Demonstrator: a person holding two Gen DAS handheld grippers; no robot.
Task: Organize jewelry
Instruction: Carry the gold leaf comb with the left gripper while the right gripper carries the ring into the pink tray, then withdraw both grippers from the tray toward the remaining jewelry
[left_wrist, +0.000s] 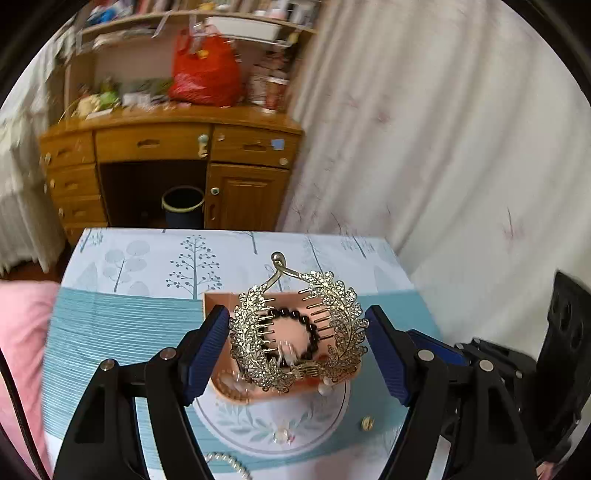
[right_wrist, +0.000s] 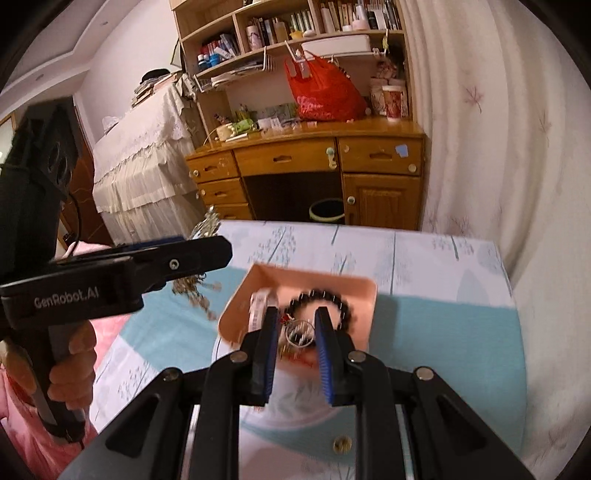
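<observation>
In the left wrist view my left gripper (left_wrist: 297, 321) is shut on a gold leaf-shaped hair comb (left_wrist: 340, 295) set with clear stones, held in the air above a pink tray (left_wrist: 214, 299). A black bead bracelet (left_wrist: 291, 314) lies in that tray. In the right wrist view my right gripper (right_wrist: 297, 319) is shut on a small silver hoop (right_wrist: 300, 332), just over the near part of the tray (right_wrist: 266, 273) and the bracelet (right_wrist: 332, 295). A white band (right_wrist: 258, 306) leans inside the tray's left side. My left gripper (right_wrist: 218, 247) is at the left with the comb (right_wrist: 195, 291) hanging from it.
The tray rests on a round white leaf-patterned disc (left_wrist: 273, 424) on a blue-and-white cloth. A small gold piece (left_wrist: 367, 422), a clear bead (left_wrist: 282, 435) and a pearl strand (left_wrist: 221, 461) lie near it. A wooden desk (left_wrist: 177, 144) and a curtain (left_wrist: 443, 147) stand behind.
</observation>
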